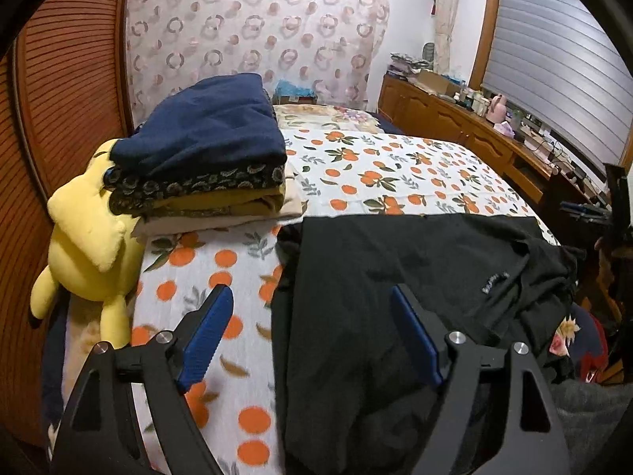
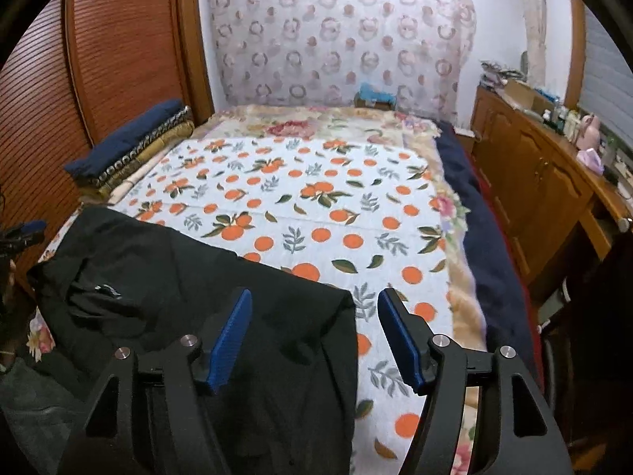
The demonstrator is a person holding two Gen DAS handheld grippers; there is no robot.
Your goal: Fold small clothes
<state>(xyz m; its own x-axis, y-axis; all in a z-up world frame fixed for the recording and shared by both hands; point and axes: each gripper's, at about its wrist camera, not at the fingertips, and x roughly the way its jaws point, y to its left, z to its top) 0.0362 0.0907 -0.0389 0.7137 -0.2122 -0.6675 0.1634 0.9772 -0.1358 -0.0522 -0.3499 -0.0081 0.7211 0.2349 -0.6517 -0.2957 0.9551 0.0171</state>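
A black garment (image 1: 395, 277) lies spread on the orange-print bedsheet (image 1: 376, 170), its collar with a small label (image 1: 494, 279) at the right. My left gripper (image 1: 310, 297) stands open above the garment's left edge, blue pads wide apart, nothing between them. In the right wrist view the same black garment (image 2: 178, 277) lies at the lower left. My right gripper (image 2: 314, 301) is open over its right edge, and its pads hold nothing. The left gripper's tip (image 2: 23, 233) shows at the far left edge.
A stack of folded clothes (image 1: 205, 150) with a navy piece on top sits at the bed's left, next to a yellow plush toy (image 1: 87, 245). A slatted wooden wardrobe (image 2: 110, 47) stands on the left, a cluttered wooden sideboard (image 2: 546, 166) on the right.
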